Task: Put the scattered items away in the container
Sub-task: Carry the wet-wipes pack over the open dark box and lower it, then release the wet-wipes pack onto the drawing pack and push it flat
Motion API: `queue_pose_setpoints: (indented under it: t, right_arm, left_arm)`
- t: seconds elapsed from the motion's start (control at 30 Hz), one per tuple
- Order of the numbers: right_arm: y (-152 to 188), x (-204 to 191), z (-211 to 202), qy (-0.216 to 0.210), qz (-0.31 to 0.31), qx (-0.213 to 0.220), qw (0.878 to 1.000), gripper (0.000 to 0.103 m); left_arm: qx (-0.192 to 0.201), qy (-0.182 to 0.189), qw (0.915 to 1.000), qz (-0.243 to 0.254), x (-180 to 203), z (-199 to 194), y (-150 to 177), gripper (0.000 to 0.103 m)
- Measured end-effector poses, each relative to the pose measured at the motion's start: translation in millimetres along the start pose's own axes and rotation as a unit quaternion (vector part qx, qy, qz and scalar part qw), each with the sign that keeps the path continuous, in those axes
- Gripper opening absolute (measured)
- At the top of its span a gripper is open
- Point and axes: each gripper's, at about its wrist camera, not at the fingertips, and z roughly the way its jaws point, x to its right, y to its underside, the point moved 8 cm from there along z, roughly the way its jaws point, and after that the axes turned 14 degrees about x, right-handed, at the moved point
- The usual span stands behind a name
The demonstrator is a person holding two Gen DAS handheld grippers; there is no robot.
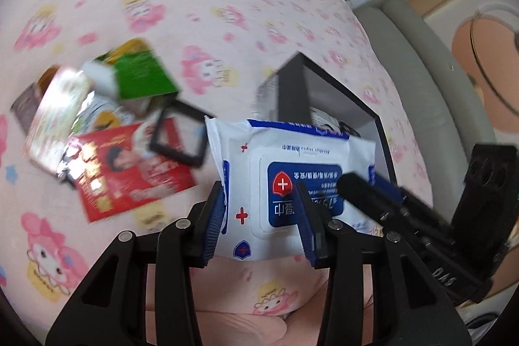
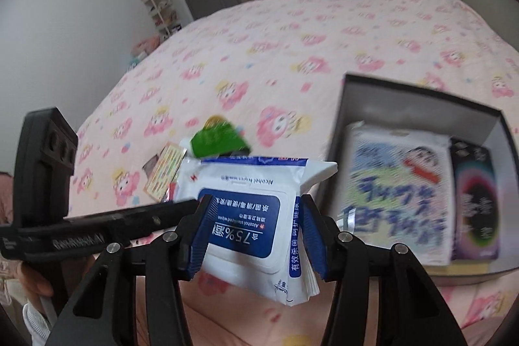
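The bed (image 2: 292,54), under a pink cartoon-print cover, carries everything; no desk is in view.

The container (image 2: 418,106), a dark open box, lies ahead and to the right of the right hand-held gripper (image 2: 253,235) and ahead and slightly right of the left hand-held gripper (image 1: 261,216). It already holds a large printed pack (image 2: 399,196) and, beside that, a darker pack (image 2: 475,206).

A loose heap lies ahead and to the left of the left hand-held gripper: a red packet (image 1: 133,174), a green packet (image 1: 142,73), a pale printed carton (image 1: 55,119) and a small black frame (image 1: 180,137) (blur hides finer detail).

The item in hand is a white and blue wipes pack (image 1: 292,184), off the cover and carried between the two tools. Each hand-held gripper is clenched on it: the left one's blue pads (image 1: 215,219) press its near-left part, the right one's pads (image 2: 198,235) pinch its right end, where the wrapper is bunched.

Deciding relation: the pack's long axis runs across, from one hand-held gripper to the other, with its far edge close to the box's near wall in the left wrist view. The box lies beyond and to the right, so the right hand is judged nearer. The coming move is likely a carry forward and rightward over the rim, both tools travelling together.

Risk noted: the soft wrapper may sag or twist if the two grips part unevenly.
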Motion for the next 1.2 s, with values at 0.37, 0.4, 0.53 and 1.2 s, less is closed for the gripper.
queue_pose_setpoints:
  t: [0.37, 0.4, 0.53, 1.2]
  right_arm:
    - [-42.4, 75.4, -20.2, 0.033, 0.015, 0.043, 0.998, 0.048]
    - [-45.0, 81.6, -18.9, 0.036, 0.014, 0.044, 0.998, 0.048]
    - [-55.7, 103.1, -13.3, 0.046, 0.010, 0.046, 0.998, 0.048]
    - [-7.3, 197.8, 44.2, 0.076, 0.068, -0.040, 0.994, 0.039]
  left_arm:
    - [0.014, 0.022, 0.9988, 0.041, 76.0, 42.8, -30.2, 0.041]
    - [0.012, 0.021, 0.9986, 0.046, 80.4, 47.2, -31.3, 0.041]
    - [0.000, 0.019, 0.9981, 0.058, 95.2, 72.8, -36.4, 0.041]
    - [-0.078, -0.107, 0.9837, 0.122, 103.2, 170.1, 0.6, 0.042]
